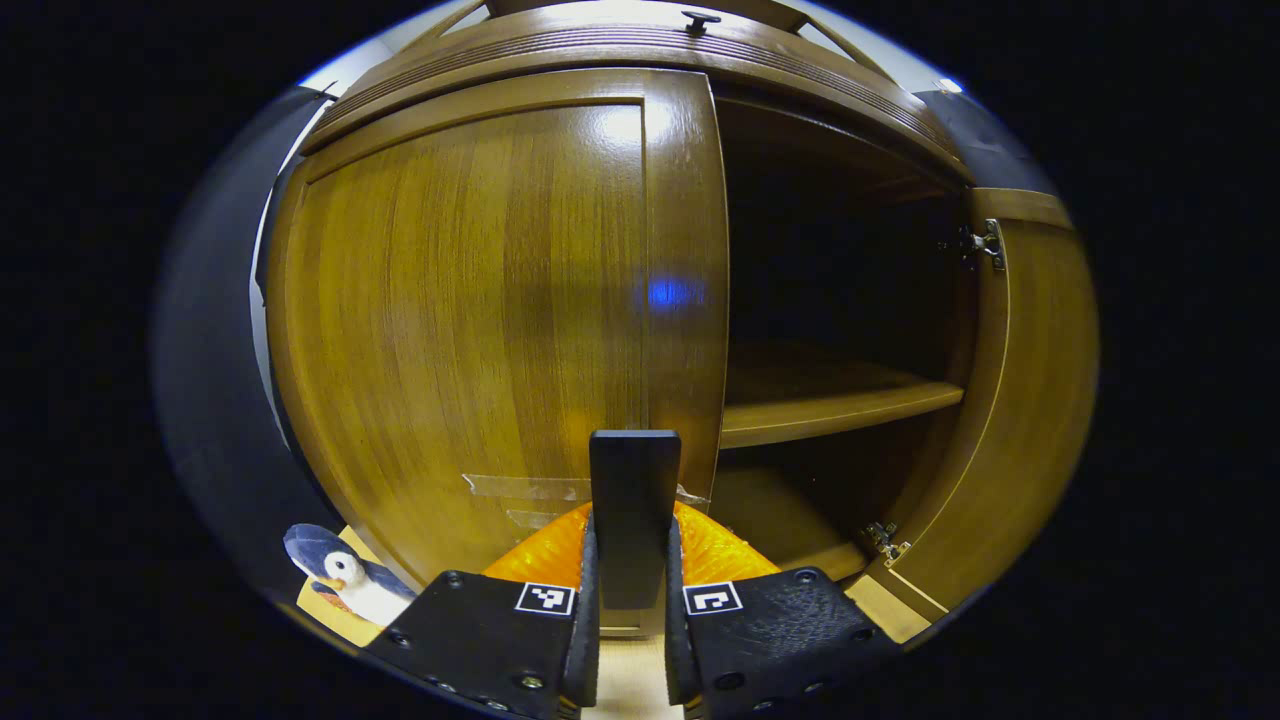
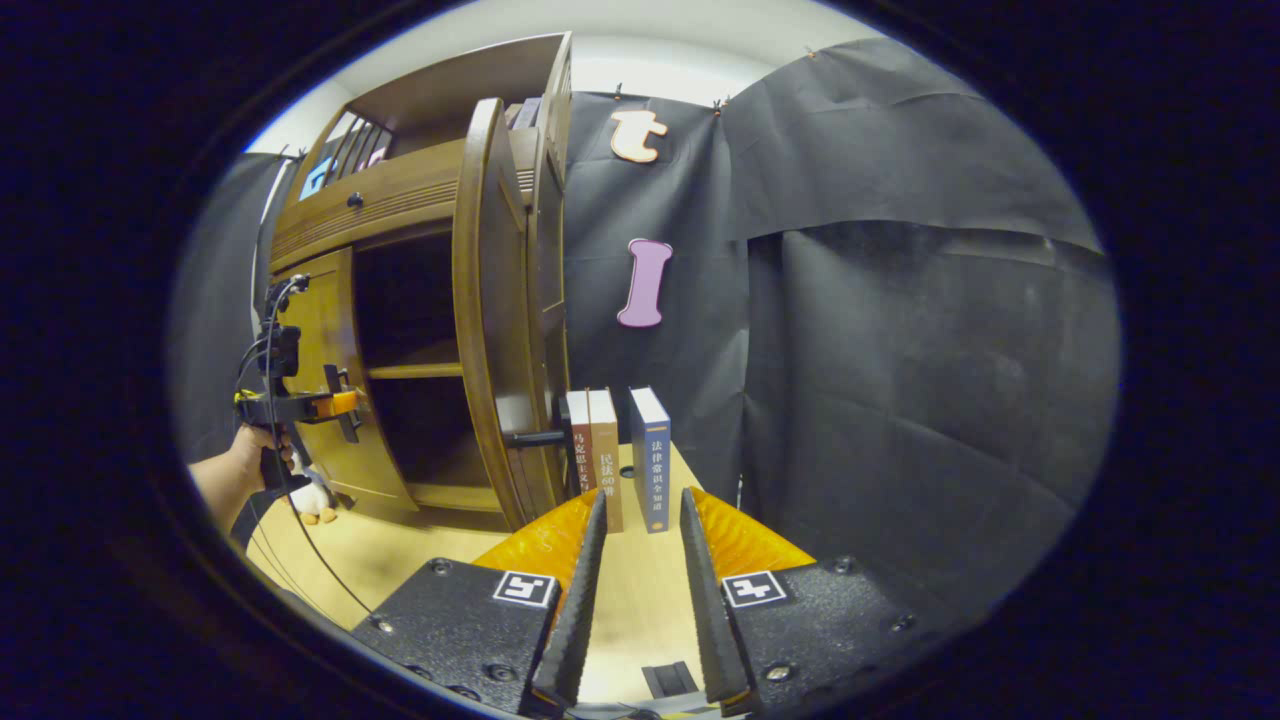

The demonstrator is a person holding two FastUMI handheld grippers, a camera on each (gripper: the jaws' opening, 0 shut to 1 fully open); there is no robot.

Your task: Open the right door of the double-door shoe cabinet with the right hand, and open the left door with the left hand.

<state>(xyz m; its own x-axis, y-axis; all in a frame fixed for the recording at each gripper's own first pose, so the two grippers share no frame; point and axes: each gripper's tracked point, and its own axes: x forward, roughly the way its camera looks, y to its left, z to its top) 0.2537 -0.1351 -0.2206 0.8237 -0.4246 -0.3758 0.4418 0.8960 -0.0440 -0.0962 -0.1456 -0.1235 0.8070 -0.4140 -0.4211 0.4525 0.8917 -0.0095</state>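
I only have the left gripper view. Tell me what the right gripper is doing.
Observer: The right gripper is open and empty, apart from the open right door.
Operator: Report what stands beyond that door.
Observer: Three books stand upright on the wooden surface, right beside the door's dark handle.
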